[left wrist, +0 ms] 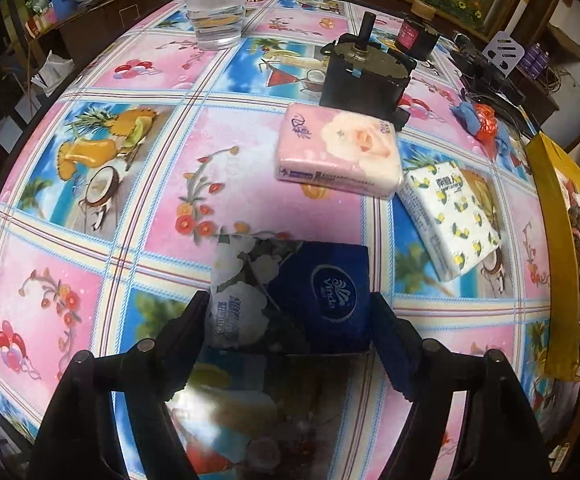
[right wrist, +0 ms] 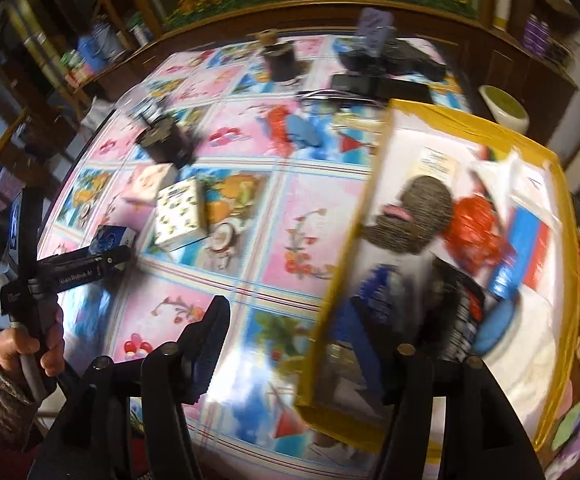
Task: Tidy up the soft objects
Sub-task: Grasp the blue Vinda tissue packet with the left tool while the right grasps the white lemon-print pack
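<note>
Your left gripper (left wrist: pixel 290 312) pinches the blue Vinda tissue pack (left wrist: pixel 310 296) just above the table (left wrist: pixel 161 216) — squeeze gently | right gripper (right wrist: pixel 290 344) spread, empty, at the yellow-taped box (right wrist: pixel 390 152) | beyond: pink tissue pack (left wrist: pixel 338 148), lemon-print tissue pack (left wrist: pixel 450 216).

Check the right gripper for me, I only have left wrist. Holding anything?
Observer: No. The right gripper is open and empty, its jaws straddling the near left edge of the yellow-taped box.
Operator: Anything soft in that box?
Observer: A grey knitted item, with a red crinkly item beside it.
Operator: How does my side look from there?
Observer: A hand holds the left gripper at the blue tissue pack.
</note>
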`<state>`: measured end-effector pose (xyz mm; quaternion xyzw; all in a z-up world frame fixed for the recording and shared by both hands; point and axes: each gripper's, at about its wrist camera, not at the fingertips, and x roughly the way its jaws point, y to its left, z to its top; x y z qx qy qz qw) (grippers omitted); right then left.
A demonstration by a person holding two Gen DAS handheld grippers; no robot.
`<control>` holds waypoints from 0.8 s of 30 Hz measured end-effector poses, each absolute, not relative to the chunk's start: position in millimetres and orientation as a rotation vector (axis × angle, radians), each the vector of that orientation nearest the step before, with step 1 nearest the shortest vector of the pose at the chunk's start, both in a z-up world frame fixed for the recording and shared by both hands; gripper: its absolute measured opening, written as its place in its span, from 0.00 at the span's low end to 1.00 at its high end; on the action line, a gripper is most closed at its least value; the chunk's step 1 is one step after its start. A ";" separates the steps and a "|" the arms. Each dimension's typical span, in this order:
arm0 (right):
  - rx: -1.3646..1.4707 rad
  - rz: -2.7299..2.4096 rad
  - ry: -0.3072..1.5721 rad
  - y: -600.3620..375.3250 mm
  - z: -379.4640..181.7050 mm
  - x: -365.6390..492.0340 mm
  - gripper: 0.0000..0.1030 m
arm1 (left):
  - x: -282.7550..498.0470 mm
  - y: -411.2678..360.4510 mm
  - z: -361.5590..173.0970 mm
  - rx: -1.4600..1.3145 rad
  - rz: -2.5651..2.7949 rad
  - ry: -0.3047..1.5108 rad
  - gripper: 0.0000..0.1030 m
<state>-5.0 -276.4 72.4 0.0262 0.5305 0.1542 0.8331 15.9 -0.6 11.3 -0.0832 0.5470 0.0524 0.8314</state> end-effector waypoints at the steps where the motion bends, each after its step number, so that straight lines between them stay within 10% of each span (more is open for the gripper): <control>1: 0.048 0.356 1.145 -265.7 69.7 0.8 0.62 | 11.6 0.0 11.0 -0.161 0.118 1.153 0.74; 24: -0.164 0.445 1.270 -113.8 10.3 95.8 0.65 | 0.1 -1.5 3.9 -0.101 0.163 1.078 0.94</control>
